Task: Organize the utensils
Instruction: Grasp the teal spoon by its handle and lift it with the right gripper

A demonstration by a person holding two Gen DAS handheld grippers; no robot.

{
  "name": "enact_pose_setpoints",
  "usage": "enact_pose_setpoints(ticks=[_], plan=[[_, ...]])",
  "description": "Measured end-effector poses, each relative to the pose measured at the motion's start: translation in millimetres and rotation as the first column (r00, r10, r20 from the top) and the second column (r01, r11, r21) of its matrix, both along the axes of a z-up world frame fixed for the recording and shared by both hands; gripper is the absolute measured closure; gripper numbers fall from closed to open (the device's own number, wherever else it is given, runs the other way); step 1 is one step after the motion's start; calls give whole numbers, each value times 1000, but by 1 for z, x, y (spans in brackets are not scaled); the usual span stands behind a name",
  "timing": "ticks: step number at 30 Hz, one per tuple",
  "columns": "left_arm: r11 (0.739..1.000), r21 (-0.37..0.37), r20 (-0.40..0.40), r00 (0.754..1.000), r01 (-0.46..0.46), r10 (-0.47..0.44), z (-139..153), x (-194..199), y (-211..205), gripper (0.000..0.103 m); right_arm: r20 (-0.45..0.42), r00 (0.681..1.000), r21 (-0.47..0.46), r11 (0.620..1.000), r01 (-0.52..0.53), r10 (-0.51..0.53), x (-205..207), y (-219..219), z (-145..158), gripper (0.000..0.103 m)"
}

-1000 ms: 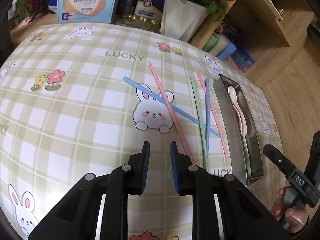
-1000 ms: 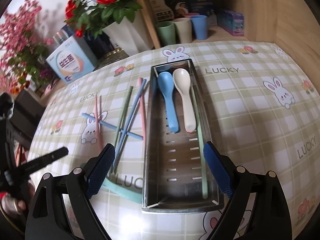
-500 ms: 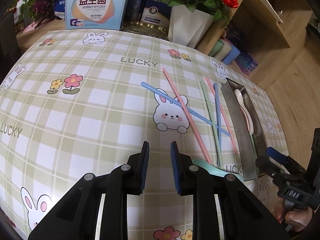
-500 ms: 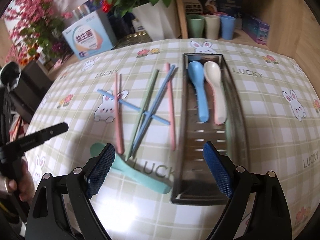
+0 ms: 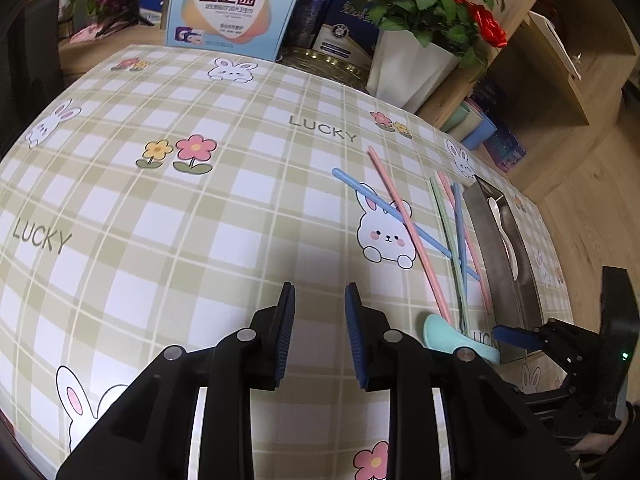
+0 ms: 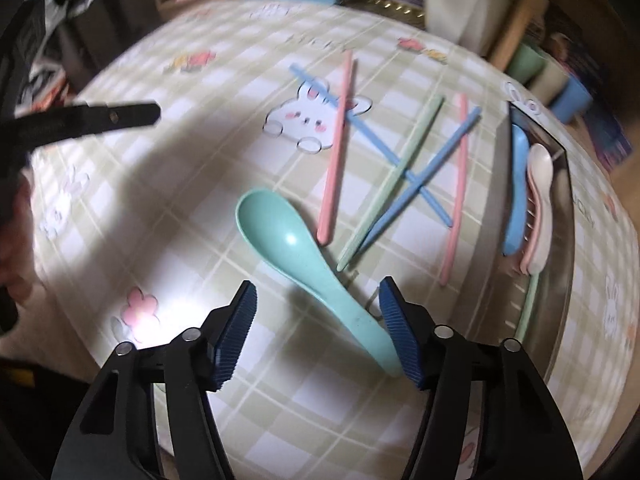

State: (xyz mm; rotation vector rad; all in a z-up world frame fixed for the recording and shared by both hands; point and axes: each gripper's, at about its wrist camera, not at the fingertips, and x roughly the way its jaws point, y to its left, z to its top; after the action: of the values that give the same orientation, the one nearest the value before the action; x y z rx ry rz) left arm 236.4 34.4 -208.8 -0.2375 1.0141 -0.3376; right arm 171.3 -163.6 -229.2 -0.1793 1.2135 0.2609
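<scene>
A teal spoon (image 6: 304, 256) lies on the checked tablecloth, handle toward me. My right gripper (image 6: 318, 320) is open and straddles its handle, the handle end touching the right pad. Several pink, blue and green chopsticks (image 6: 404, 168) lie crossed beyond it. A steel tray (image 6: 560, 264) at right holds a blue spoon (image 6: 516, 196), a cream spoon (image 6: 540, 204) and a green chopstick. My left gripper (image 5: 320, 312) is narrowly open and empty over bare cloth, left of the teal spoon (image 5: 452, 336) and chopsticks (image 5: 424, 240).
A white flower pot (image 5: 408, 68), a blue box (image 5: 236, 4) and other boxes stand along the table's far edge. Cups (image 6: 560, 80) sit on a wooden shelf beyond the tray. The right gripper's finger (image 5: 516, 336) shows by the tray (image 5: 496, 256).
My right gripper has swung left from over the tray and dropped low around the teal spoon's handle, jaws narrowing. My left gripper has drifted back and left, still empty.
</scene>
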Motion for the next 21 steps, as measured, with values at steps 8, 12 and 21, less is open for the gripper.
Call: enact_pose_setpoints(ticks=[8, 12, 21], plan=[[1000, -28, -16, 1000, -12, 11, -8, -2, 10, 77, -110, 994, 26, 999, 24, -20, 7, -13, -18, 51], [999, -32, -23, 1000, -9, 8, -11, -2, 10, 77, -122, 992, 59, 997, 40, -33, 5, -15, -19, 58], [1000, -28, -33, 999, 4, -5, -13, -4, 5, 77, -91, 996, -15, 1000, -8, 7, -4, -4, -18, 70]])
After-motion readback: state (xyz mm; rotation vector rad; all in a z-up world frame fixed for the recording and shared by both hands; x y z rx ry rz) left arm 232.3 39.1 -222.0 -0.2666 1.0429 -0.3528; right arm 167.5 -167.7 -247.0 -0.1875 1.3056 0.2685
